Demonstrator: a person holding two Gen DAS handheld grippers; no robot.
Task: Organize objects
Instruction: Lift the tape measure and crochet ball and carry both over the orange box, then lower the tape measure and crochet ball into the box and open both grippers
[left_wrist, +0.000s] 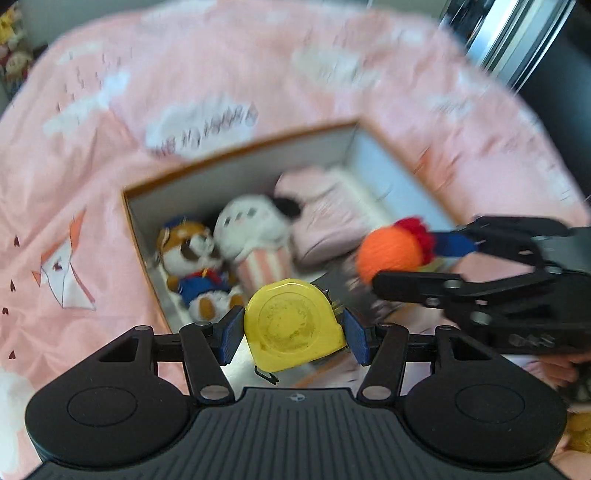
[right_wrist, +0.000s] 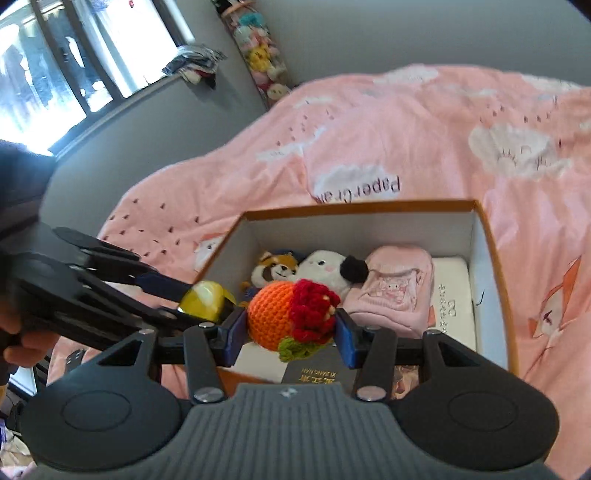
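Observation:
My left gripper (left_wrist: 294, 329) is shut on a yellow tape measure (left_wrist: 293, 324) and holds it above the near edge of an open cardboard box (left_wrist: 236, 153). My right gripper (right_wrist: 291, 325) is shut on an orange crocheted ball with red and green trim (right_wrist: 280, 314), also above the box's (right_wrist: 491, 236) near side. The right gripper with the ball (left_wrist: 391, 254) shows at the right of the left wrist view. The left gripper with the tape measure (right_wrist: 205, 299) shows at the left of the right wrist view.
The box lies on a pink bedspread (right_wrist: 406, 122). Inside are a raccoon plush (right_wrist: 277, 271), a white popcorn plush (right_wrist: 325, 269), a pink bag (right_wrist: 395, 291), a white item (right_wrist: 454, 302) and a dark booklet (right_wrist: 317, 373). A window (right_wrist: 48, 74) and hanging plush toys (right_wrist: 258, 55) are behind.

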